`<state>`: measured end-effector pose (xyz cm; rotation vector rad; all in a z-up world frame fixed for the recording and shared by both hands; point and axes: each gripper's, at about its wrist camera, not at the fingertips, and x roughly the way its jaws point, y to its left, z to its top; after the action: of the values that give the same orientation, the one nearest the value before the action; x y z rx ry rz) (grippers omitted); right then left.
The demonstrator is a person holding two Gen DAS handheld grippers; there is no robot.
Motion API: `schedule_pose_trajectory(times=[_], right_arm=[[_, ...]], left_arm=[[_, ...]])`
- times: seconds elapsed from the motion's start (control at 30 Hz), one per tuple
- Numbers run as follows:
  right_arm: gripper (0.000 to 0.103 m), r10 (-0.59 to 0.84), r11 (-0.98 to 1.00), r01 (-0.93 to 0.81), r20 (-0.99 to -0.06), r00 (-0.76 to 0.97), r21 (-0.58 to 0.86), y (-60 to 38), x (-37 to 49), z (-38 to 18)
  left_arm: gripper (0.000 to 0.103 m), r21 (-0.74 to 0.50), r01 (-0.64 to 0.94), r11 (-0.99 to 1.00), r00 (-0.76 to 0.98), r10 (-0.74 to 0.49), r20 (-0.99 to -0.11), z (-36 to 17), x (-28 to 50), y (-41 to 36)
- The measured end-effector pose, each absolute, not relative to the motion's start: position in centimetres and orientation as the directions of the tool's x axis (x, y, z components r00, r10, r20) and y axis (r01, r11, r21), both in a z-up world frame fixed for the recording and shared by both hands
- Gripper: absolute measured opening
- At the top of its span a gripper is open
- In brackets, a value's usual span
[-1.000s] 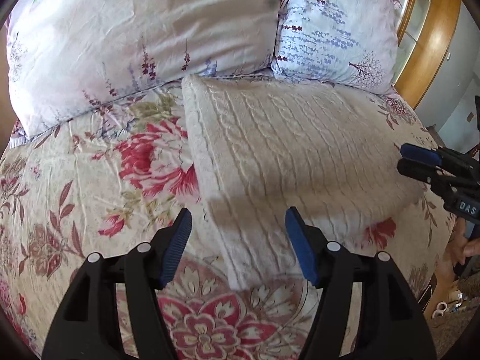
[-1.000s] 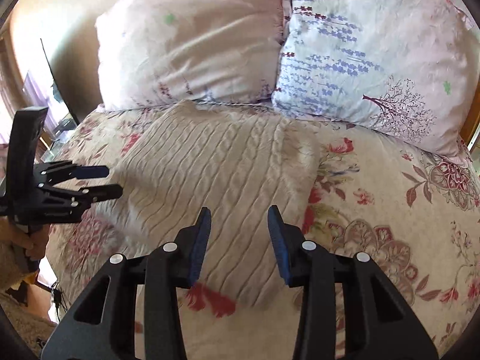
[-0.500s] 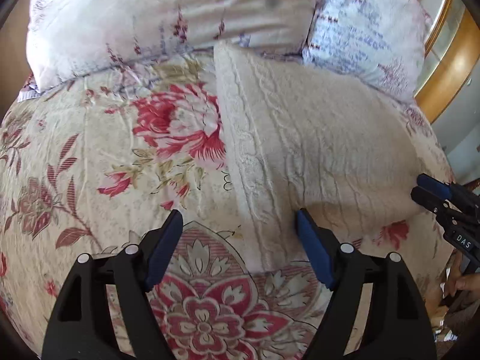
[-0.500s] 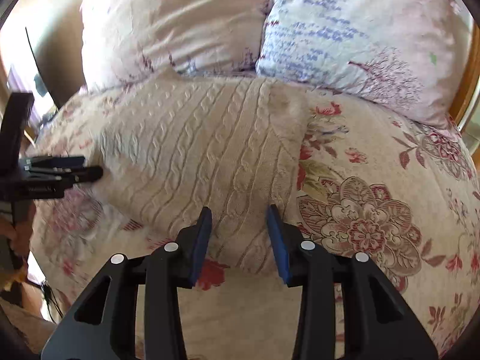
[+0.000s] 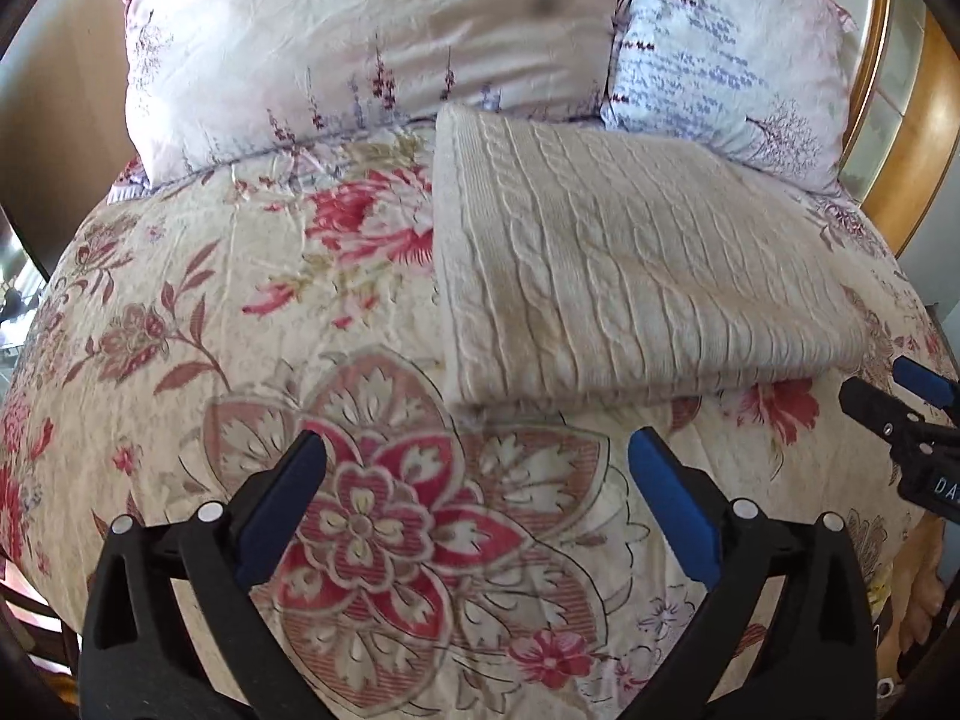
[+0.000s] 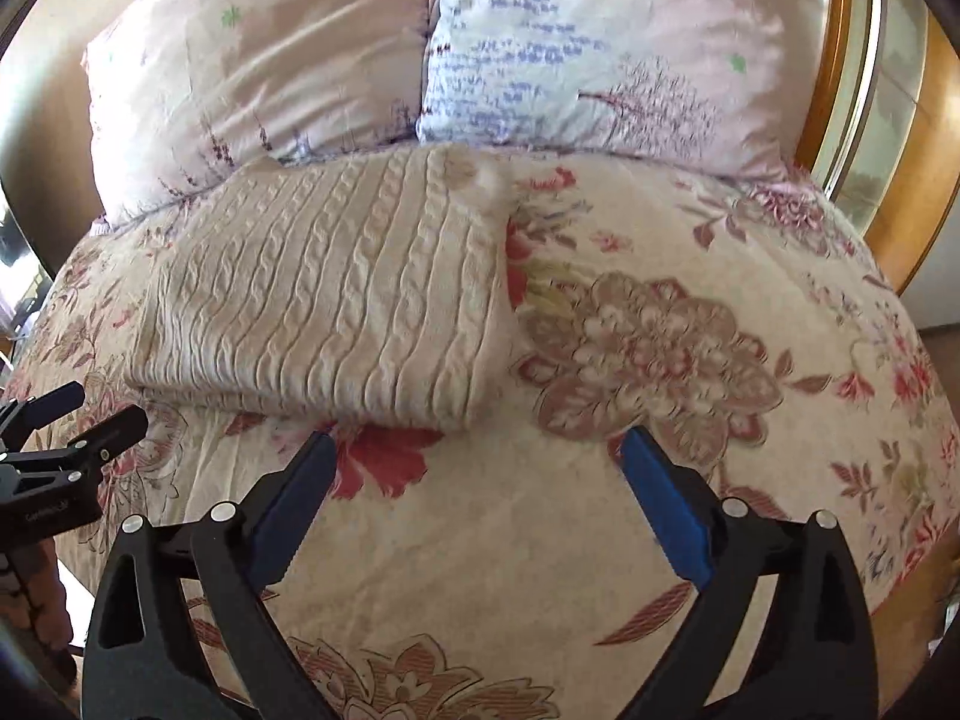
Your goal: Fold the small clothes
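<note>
A cream cable-knit sweater (image 5: 618, 264) lies folded into a rectangle on the floral bedspread (image 5: 252, 312), just below the pillows. It also shows in the right wrist view (image 6: 336, 294). My left gripper (image 5: 477, 462) is open and empty, held back from the sweater's near edge. My right gripper (image 6: 474, 462) is open and empty, also back from the near edge. The right gripper shows at the right edge of the left wrist view (image 5: 894, 390). The left gripper shows at the left edge of the right wrist view (image 6: 90, 408).
Two pillows (image 5: 372, 42) (image 5: 732, 60) lie at the head of the bed. A wooden headboard (image 6: 900, 120) curves along the right. The bedspread (image 6: 690, 360) stretches out to the right of the sweater.
Both grippers have pulled back from the sweater toward the foot of the bed. The right gripper's jaws have opened wider. The sweater stays folded in place.
</note>
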<state>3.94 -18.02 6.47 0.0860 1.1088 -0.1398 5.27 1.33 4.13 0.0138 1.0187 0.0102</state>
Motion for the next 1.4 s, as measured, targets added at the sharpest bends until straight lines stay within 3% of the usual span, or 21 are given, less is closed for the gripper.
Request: schedule_pose_trajectory(times=[0.43, 1.4], right_arm=[[0.097, -0.087, 0.992, 0.123, -0.909, 0.407, -0.04, -15.9, 3.4, 3.7], [0.102, -0.097, 0.988, 0.149, -0.89, 0.446, -0.033, -16.1, 3.0, 3.2]], left_arm=[[0.101, 0.036, -0.048, 0.998, 0.492, 0.055, -0.869, 2.3, 4.8, 1.3], [0.101, 0.049, -0.043, 0.998, 0.513, 0.064, -0.856, 2.0, 4.7, 1.1]])
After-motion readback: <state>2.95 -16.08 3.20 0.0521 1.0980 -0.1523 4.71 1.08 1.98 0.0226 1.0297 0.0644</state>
